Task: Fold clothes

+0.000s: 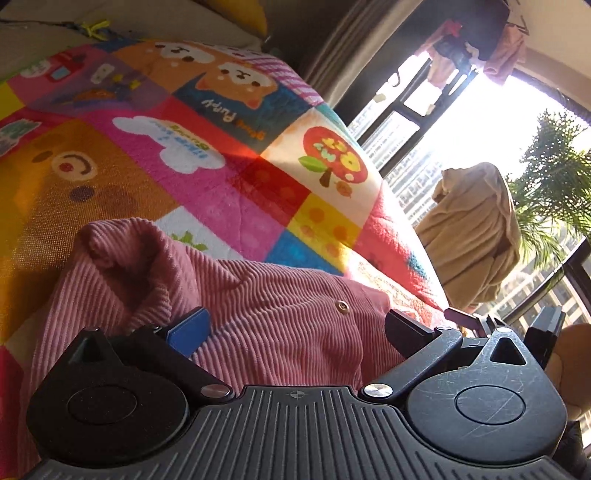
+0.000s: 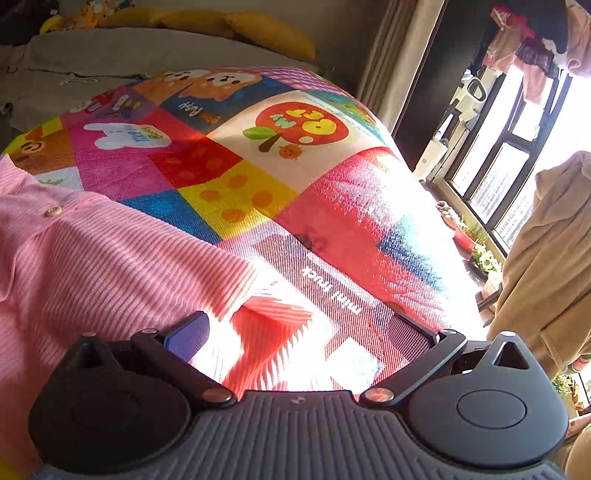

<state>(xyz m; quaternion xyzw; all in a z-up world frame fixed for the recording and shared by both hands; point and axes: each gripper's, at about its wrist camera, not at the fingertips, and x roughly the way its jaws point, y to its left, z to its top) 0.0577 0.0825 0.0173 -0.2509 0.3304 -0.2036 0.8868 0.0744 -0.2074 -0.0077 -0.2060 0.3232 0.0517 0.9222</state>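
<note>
A pink corduroy garment point(image 1: 258, 317) with a small metal snap point(image 1: 341, 306) lies bunched on a bright patchwork blanket point(image 1: 207, 155). My left gripper point(image 1: 295, 325) hovers low over it, open, with its fingers spread above the cloth and nothing pinched. In the right wrist view the same pink garment point(image 2: 110, 258) spreads at the left, a button point(image 2: 53, 211) showing on it, and its edge ends in bright sun. My right gripper point(image 2: 299, 332) is open over that sunlit edge and the blanket point(image 2: 295, 184), gripping nothing.
The blanket covers a bed whose edge drops off to the right. A beige garment point(image 1: 476, 229) is draped beside a window point(image 1: 461, 122), with hanging laundry point(image 1: 476, 51) and a plant point(image 1: 554, 177) there. Yellow pillows point(image 2: 269, 33) lie at the bed's far end.
</note>
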